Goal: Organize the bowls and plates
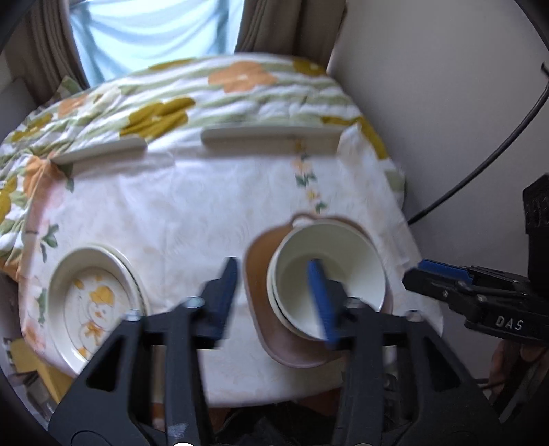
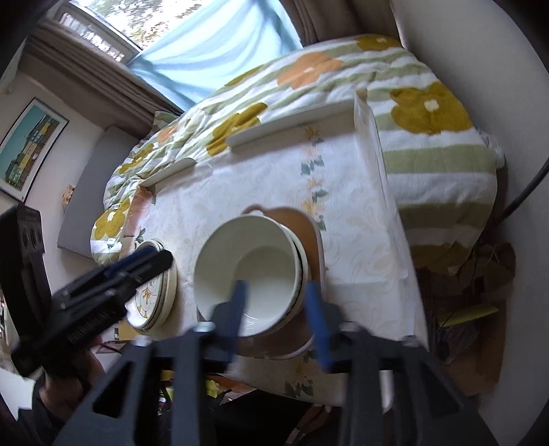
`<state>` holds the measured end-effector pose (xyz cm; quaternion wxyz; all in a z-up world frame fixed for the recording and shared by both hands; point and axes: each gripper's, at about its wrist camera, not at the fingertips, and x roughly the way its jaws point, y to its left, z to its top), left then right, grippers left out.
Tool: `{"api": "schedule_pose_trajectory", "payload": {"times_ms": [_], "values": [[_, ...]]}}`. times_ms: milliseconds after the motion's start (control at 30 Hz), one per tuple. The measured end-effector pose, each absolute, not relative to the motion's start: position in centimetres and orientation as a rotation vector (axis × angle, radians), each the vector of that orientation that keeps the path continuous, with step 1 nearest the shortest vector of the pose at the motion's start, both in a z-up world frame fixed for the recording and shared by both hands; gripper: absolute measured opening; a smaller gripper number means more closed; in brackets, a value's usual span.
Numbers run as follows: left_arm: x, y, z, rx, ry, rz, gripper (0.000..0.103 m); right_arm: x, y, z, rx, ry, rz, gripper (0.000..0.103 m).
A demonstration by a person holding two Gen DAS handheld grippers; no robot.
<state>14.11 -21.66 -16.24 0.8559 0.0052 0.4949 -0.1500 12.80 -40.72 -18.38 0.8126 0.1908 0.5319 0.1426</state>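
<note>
The left gripper [image 1: 274,298] hangs with its fingers spread wide. One blue pad [image 1: 320,302] shows in front of the white bowl [image 1: 326,260], the other finger lies left of the brown tray [image 1: 260,274], and neither is seen to touch anything. The right gripper [image 2: 278,315] is spread too, its fingers to either side of the bowl's [image 2: 247,271] near rim, gripping nothing. In the left view it [image 1: 425,274] shows side-on at the right, and there I cannot tell its gap.

The bowl sits upright, mouth up, nested in at least one more, on the tray at the table's near right. The tray's [image 2: 314,240] long axis runs near to far, with a small handle [image 1: 303,218] at its far end. To the left, well apart, lies a stack of floral plates [image 1: 92,302], face up.

The table wears a pale cloth [image 1: 171,206] with small flower sprigs. Beyond it lies a quilt [image 1: 223,89] with orange and olive flowers, then a window with a blue curtain [image 1: 154,27] between brown drapes. A framed picture [image 2: 27,147] hangs on the far left wall and a black cable [image 1: 497,154] runs down the right wall.

Both views are motion-blurred. The grippers hide the plates' near edge and the tray's near end.
</note>
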Motion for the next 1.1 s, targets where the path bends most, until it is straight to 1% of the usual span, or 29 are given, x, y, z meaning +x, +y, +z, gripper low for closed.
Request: {"api": "schedule_pose_trajectory", "payload": {"times_ms": [33,67,133,300,633,667,700,733,800,833,867,933,967,1000,1033,1067,1100], "values": [[14.0,-21.0,-15.4,-0.004,1.017,-0.317,0.096,12.6,-40.9,-17.8,0.387,1.120,0.307,0.078],[13.9,-20.3,-14.7,-0.023,0.988,-0.321,0.103,12.4,-41.0,-17.4,0.366,1.111,0.309,0.083],[13.8,-19.3,-13.9,-0.033,0.980,-0.324,0.103,12.2,-41.0,-16.8,0.309,1.119,0.303,0.083],[13.8,-18.2,-16.3,0.070,1.137,-0.323,0.103,11.8,-40.3,-17.3,0.102,1.228,0.238,0.083],[14.0,-19.3,-23.0,0.193,1.344,-0.403,0.103,14.1,-37.9,-22.7,-0.066,1.417,0.292,0.083],[14.2,-19.6,-23.5,0.199,1.362,-0.412,0.103,14.5,-37.7,-23.2,-0.077,1.430,0.295,0.082],[14.3,-19.9,-24.0,0.206,1.378,-0.420,0.102,14.7,-37.5,-23.7,-0.090,1.444,0.303,0.076],[14.5,-20.3,-24.6,0.216,1.396,-0.426,0.101,14.9,-37.3,-24.2,-0.104,1.458,0.313,0.069],[14.7,-21.0,-25.6,0.227,1.434,-0.444,0.094,15.2,-36.9,-25.2,-0.126,1.483,0.327,0.062],[14.7,-21.3,-26.0,0.227,1.450,-0.453,0.089,15.4,-36.9,-25.5,-0.130,1.494,0.336,0.058],[14.7,-21.6,-26.5,0.226,1.465,-0.462,0.086,15.5,-36.8,-25.8,-0.125,1.499,0.346,0.057],[14.8,-22.1,-27.4,0.207,1.485,-0.482,0.084,15.9,-36.7,-26.5,-0.121,1.512,0.363,0.048],[14.8,-22.3,-27.8,0.198,1.493,-0.484,0.077,16.0,-36.6,-26.8,-0.120,1.514,0.373,0.045],[14.9,-22.6,-28.2,0.187,1.503,-0.488,0.072,16.2,-36.5,-27.1,-0.112,1.516,0.388,0.039],[14.9,-22.7,-28.5,0.176,1.507,-0.493,0.059,16.3,-36.5,-27.4,-0.098,1.518,0.402,0.033],[14.9,-22.9,-28.8,0.163,1.511,-0.499,0.049,16.3,-36.5,-27.7,-0.091,1.521,0.412,0.032],[14.8,-23.2,-29.0,0.158,1.515,-0.507,0.045,16.3,-36.5,-27.9,-0.091,1.520,0.419,0.032]]}}
